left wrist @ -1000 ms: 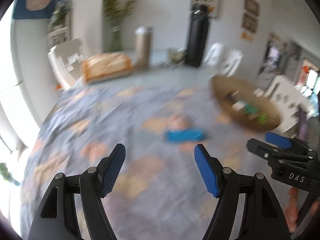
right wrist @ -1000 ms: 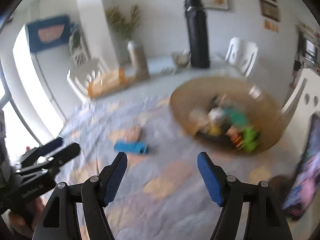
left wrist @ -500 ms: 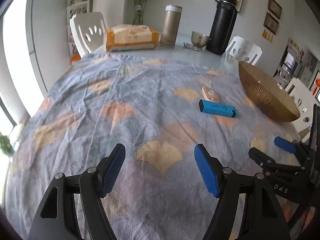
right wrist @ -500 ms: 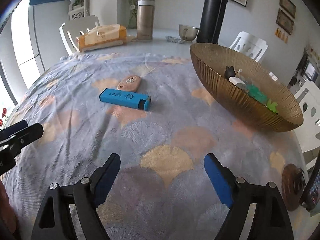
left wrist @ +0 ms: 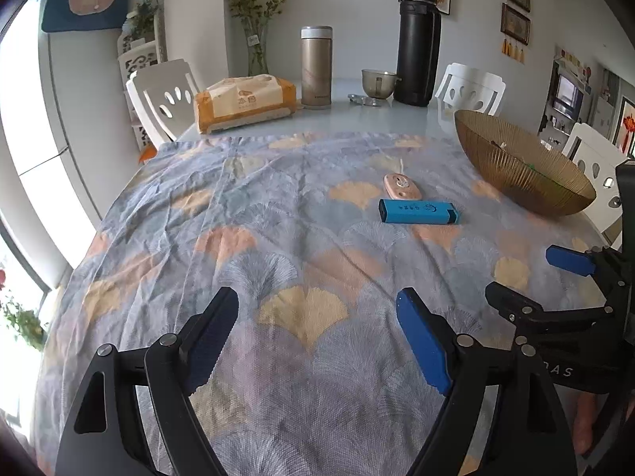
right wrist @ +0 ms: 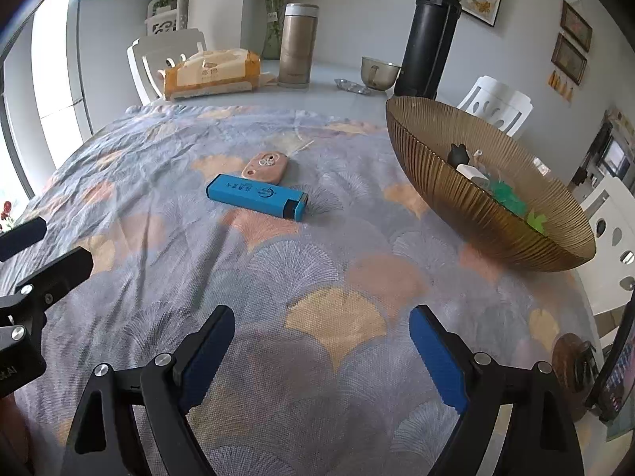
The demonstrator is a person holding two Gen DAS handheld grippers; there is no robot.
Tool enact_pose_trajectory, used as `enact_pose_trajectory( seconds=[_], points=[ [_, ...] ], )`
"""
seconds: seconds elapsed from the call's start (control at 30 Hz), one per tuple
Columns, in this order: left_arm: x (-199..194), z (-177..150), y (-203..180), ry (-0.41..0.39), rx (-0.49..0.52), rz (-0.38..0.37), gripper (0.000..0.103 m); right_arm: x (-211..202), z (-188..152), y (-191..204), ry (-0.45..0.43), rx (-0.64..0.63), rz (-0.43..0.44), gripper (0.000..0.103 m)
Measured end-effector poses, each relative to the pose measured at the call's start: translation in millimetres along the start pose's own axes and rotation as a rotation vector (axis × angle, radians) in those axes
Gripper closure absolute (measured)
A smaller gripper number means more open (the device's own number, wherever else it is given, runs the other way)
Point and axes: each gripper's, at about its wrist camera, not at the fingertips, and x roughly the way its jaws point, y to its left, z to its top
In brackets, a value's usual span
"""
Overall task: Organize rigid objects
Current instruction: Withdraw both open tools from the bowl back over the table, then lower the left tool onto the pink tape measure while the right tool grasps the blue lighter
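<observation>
A flat blue box [left wrist: 418, 212] [right wrist: 256, 196] lies on the patterned tablecloth, with a small pink oval object [left wrist: 401, 186] [right wrist: 266, 166] just behind it. To their right stands a ribbed golden bowl [left wrist: 516, 174] [right wrist: 476, 206] with several small items inside. My left gripper [left wrist: 317, 301] hovers over the near cloth, well short of the box. Its jaws are opening with nothing between them. My right gripper [right wrist: 321, 317] is beside it on the right, also short of the box, and its empty jaws are opening too.
At the table's far end stand a tissue pack [left wrist: 246, 101], a steel thermos [left wrist: 316, 67], a metal cup [left wrist: 377, 83] and a tall black flask [left wrist: 418, 43]. White chairs ring the table. A dark device [right wrist: 613, 373] sits at the right edge.
The blurred, swinging views have settled. Both grippers have dropped a little toward the cloth, and the gap between the jaws has widened on each.
</observation>
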Motion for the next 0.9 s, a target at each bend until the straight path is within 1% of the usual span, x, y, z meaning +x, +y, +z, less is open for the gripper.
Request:
enact_pose_trajectory(
  seconds=[0.13, 0.3, 0.37, 0.43, 0.47, 0.5, 0.57, 0.6, 0.63, 0.7, 0.73, 0.8, 0.9],
  points=[
    [0, -1, -1, -0.001, 0.005, 0.006, 0.022, -1, 0, -1, -0.005, 0.007, 0.017, 0.014],
    [1, -1, -3, 0.007, 0.013, 0.011, 0.022, 1, -1, -10, 0.006, 0.061, 0.052, 0.014],
    [5, 0, -5, 0.037, 0.034, 0.004, 0.022, 0, 0, -12, 0.003, 0.07, 0.055, 0.014],
    [12, 0, -5, 0.093, 0.042, -0.031, 0.022, 1, 0, -11, 0.017, 0.059, 0.08, 0.014],
    [15, 1, -4, 0.121, 0.043, -0.055, 0.022, 2, 1, -10, 0.029, 0.052, 0.094, 0.014],
    [16, 4, -3, 0.14, 0.043, -0.079, 0.022, 7, 2, -9, 0.069, 0.041, 0.127, 0.014],
    [14, 15, 3, 0.137, 0.03, -0.115, 0.022, 14, 6, -9, 0.146, 0.044, 0.194, 0.014],
    [13, 24, 7, 0.127, 0.013, -0.136, 0.022, 15, 11, -8, 0.169, 0.043, 0.221, 0.014],
    [13, 34, 12, 0.12, -0.011, -0.163, 0.022, 16, 15, -7, 0.174, 0.034, 0.224, 0.014],
    [21, 56, 19, 0.119, -0.052, -0.216, 0.022, 20, 32, -1, 0.159, -0.018, 0.205, 0.014],
    [28, 67, 20, 0.124, -0.059, -0.227, 0.022, 23, 37, 3, 0.15, -0.039, 0.19, 0.014],
    [47, 83, 20, 0.134, -0.062, -0.222, 0.022, 35, 50, 8, 0.128, -0.084, 0.148, 0.014],
    [78, 99, 19, 0.146, -0.084, -0.241, 0.022, 60, 67, 10, 0.116, -0.104, 0.134, 0.014]
  ],
)
